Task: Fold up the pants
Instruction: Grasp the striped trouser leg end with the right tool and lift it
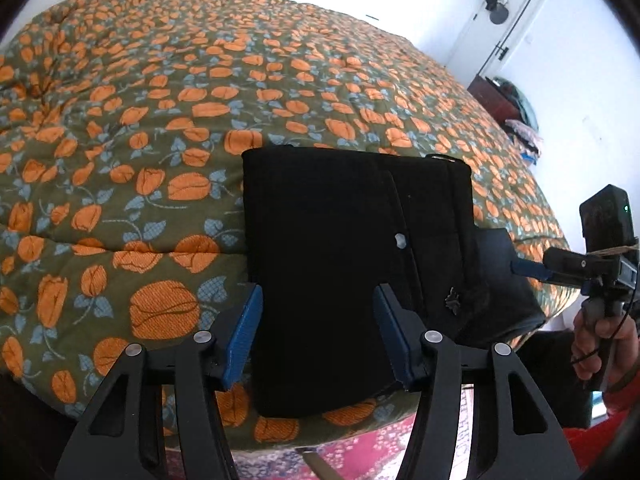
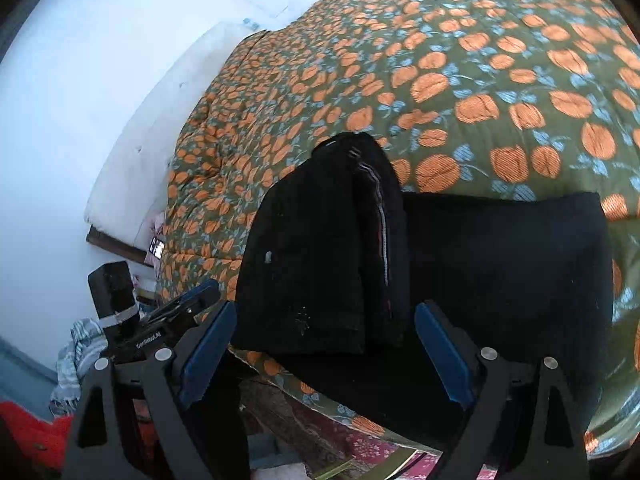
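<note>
Orange-flowered green quilt (image 1: 160, 128) covers the bed, and my black pants (image 1: 320, 240) lie folded near its front edge. My left gripper (image 1: 318, 332) hovers part open over the fabric, gripping nothing. My right gripper (image 2: 320, 360) stands wide, empty. Only the right view shows small white lettering on the other tool, too small to read; the left view alone shows a white door (image 1: 500, 20).

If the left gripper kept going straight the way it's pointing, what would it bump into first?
Most likely the folded black pants on the flowered bedspread. The left gripper tilts down at them, its open fingers framing the cloth, though depth is hard to judge.
</note>
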A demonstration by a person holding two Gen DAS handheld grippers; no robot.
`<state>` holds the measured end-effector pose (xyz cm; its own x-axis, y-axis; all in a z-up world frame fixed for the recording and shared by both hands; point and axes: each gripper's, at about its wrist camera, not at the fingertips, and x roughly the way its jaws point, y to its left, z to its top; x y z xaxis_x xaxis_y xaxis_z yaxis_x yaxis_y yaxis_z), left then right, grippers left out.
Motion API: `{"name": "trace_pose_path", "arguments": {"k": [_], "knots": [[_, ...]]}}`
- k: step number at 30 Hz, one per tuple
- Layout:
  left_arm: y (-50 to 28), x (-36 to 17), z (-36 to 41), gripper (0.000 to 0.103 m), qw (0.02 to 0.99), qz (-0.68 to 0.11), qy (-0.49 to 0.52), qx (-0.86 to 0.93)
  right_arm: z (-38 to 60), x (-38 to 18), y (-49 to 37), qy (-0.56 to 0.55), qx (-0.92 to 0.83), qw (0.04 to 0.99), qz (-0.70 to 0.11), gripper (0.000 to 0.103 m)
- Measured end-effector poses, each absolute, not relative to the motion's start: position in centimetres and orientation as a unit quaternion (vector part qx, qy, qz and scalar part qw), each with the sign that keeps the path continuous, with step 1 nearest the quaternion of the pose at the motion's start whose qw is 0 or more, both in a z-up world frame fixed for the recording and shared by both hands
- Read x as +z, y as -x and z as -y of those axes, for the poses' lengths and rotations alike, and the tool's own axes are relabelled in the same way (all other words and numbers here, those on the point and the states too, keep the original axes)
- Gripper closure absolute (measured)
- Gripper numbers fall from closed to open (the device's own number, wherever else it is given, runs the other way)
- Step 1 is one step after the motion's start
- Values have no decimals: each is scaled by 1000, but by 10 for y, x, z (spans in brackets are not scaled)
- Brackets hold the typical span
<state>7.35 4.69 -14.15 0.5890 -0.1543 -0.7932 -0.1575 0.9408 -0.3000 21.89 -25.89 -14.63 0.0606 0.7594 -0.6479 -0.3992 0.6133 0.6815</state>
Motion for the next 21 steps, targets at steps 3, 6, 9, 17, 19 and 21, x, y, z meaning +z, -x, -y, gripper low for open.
{"name": "trace_pose_path", "arguments": {"k": [3, 6, 9, 17, 19, 21], "knots": [[-75, -141, -52, 43, 875, -450, 180, -1, 259, -151, -218, -151, 404, 709, -558, 12], [-75, -141, -54, 43, 876, -447, 181, 0, 264, -154, -219, -154, 402, 712, -555, 12], [-75, -142, -56, 43, 874, -448, 187, 3, 268, -154, -219, -158, 404, 714, -549, 12], [-74, -139, -57, 41, 876, -447, 181, 14, 267, -145, -217, -138, 420, 725, -528, 12], [-74, -138, -60, 40, 877, -445, 181, 20, 268, -146, -219, -139, 423, 721, -531, 13], [-71, -137, -69, 40, 876, -440, 192, 31, 270, -149, -224, -151, 424, 712, -538, 14]]}}
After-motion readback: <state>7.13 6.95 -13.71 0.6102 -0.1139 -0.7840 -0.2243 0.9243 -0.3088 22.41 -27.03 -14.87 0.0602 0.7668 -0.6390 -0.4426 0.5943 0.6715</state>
